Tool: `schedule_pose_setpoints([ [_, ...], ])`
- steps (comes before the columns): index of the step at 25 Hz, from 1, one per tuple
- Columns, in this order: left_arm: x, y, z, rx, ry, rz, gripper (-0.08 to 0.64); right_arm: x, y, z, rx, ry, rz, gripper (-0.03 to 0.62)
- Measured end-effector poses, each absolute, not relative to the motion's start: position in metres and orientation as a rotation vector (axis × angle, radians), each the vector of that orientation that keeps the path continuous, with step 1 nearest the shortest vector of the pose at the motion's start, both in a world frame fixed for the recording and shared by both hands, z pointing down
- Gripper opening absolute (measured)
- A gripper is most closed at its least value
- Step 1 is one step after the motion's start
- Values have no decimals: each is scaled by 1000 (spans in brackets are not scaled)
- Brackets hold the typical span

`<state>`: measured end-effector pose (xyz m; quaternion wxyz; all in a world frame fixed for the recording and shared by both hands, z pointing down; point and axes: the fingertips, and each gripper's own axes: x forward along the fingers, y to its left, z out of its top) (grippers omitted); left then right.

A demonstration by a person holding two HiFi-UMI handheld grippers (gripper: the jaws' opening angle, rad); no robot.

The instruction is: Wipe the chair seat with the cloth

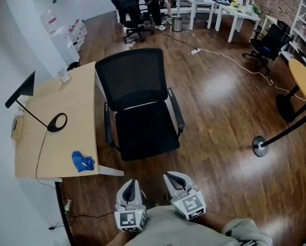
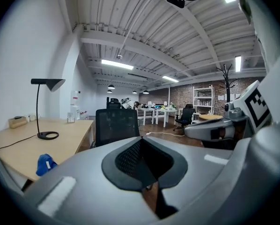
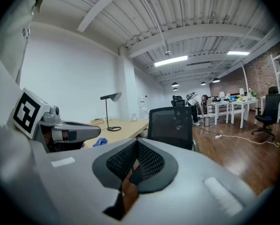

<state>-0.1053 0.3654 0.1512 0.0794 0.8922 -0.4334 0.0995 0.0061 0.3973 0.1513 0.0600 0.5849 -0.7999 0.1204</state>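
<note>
Seen from the head camera, one black mesh chair [image 1: 143,106] stands on a wood floor, its empty seat facing the viewer, close against the right edge of one pale desk [image 1: 50,142]. One crumpled blue cloth [image 1: 83,161] lies near the desk's front corner, apart from the chair. One black lamp [image 1: 38,118] stands farther back on the desk. Two grippers are held low, short of the chair: the left gripper [image 1: 131,184] and the right gripper [image 1: 173,177], side by side, touching nothing. Two more office chairs, white tables and one bending person are at the far end of the room.

Each gripper view shows its own jaws clenched together on nothing.

Only the head view shows the seat from above. The gripper views show the chair's back instead, plus a ribbed white ceiling with strip lights. The left gripper view alone shows a coat stand [image 2: 223,78] and the right gripper from the side. The right gripper view shows the left gripper, with the cloth [image 3: 100,143] beyond it.
</note>
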Motion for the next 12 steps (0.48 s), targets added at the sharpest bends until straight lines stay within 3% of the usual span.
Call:
schedule_pose_setpoints([
  [12, -120, 376, 139, 2746, -1233, 323, 3, -24, 401, 127, 1771, -2443, 322, 0],
])
